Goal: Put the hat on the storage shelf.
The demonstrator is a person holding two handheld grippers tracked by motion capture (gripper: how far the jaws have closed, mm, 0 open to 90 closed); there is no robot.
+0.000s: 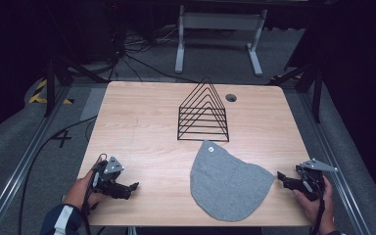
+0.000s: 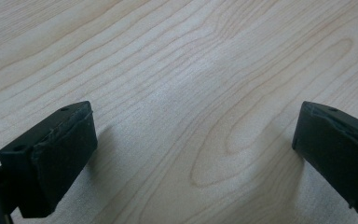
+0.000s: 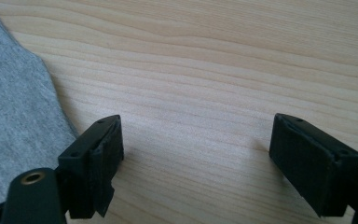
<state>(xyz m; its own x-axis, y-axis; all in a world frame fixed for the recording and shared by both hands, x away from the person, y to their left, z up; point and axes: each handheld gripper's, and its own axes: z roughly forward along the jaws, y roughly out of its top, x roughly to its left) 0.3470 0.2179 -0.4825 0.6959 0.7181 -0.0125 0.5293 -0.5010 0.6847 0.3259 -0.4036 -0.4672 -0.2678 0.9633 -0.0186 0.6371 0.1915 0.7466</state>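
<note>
A flat grey cloth [image 1: 227,183] lies on the wooden table [image 1: 142,122] near the front edge, right of centre. Behind it stands a black wire rack [image 1: 203,112] shaped like nested triangles. My left gripper [image 1: 133,187] rests low over the table at the front left, jaws open and pointing right, with bare wood between them [image 2: 196,140]. My right gripper [image 1: 280,178] sits at the front right, jaws open and pointing left toward the cloth's right edge. In the right gripper view the cloth [image 3: 14,116] lies just beside one jaw, with only wood between the jaws.
A round cable hole [image 1: 231,97] is in the table's far right part. Metal rails run along both sides of the table. A white stand's legs [image 1: 218,29] and cables lie on the floor beyond it.
</note>
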